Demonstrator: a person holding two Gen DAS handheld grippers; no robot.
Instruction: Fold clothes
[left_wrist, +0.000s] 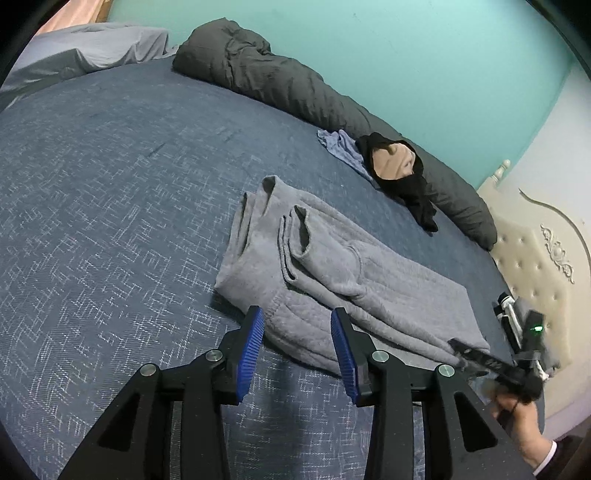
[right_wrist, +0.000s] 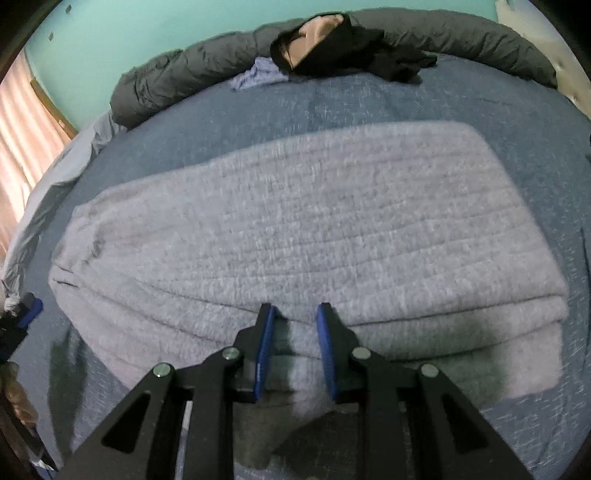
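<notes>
Right fingers (right_wrist: 295, 314) over folded grey sweater (right_wrist: 295, 206) on bed (right_wrist: 535, 155).

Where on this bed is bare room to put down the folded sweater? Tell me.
The widest bare stretch of bedspread lies between the grey sweater, the pale pillow and the rolled dark blanket. It is crowded beside the blanket, where the black garment and blue cloth lie.

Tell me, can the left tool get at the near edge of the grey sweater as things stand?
Probably yes. The left tool stands open just before the grey sweater, and nothing lies between them on the bed.
</notes>
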